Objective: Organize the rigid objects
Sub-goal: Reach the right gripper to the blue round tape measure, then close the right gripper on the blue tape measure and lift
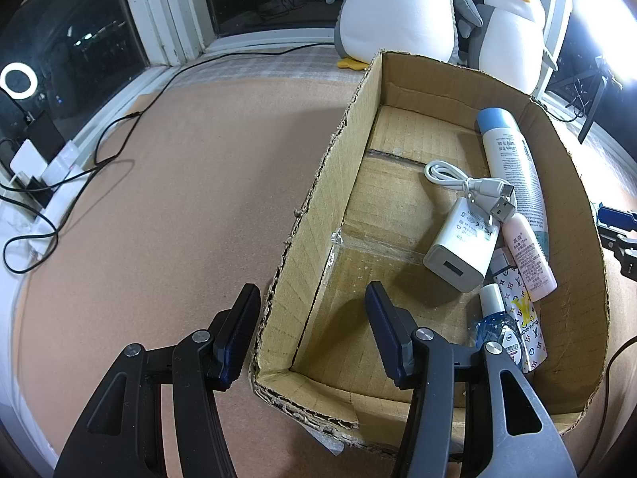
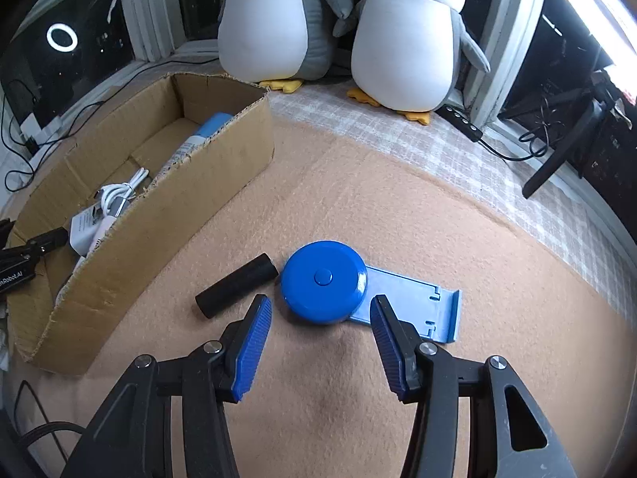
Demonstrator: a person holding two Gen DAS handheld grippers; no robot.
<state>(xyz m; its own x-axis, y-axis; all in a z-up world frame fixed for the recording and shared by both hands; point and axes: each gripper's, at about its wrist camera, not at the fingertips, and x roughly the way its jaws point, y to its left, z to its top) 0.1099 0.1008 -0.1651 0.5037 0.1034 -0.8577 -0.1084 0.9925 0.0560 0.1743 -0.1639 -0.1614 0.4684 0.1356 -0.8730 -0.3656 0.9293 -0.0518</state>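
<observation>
Fingers of our right gripper (image 2: pixel 320 318) stand apart around empty air, just short of the round blue plastic disc (image 2: pixel 323 281), which lies on the tan felt mat (image 2: pixel 398 215) between a black cylinder (image 2: pixel 237 285) and a light-blue flat plastic stand (image 2: pixel 414 298). Our left gripper (image 1: pixel 312 318) straddles the open brown cardboard box's (image 1: pixel 318 207) left wall without pinching it.

The patterned white pouch (image 1: pixel 521 318) in the cardboard box (image 1: pixel 318 215) carries a gold "LV" monogram and the partly hidden word "LOUIS VUITTON". In the right wrist view, white lettering ending in "nRobot.AI" stands on the left gripper (image 2: pixel 16 275) at the picture's left edge. Print on the spray can (image 1: pixel 513 167), the pink tube (image 1: pixel 529 259) and the white charger (image 1: pixel 462 251) is too small to read.
</observation>
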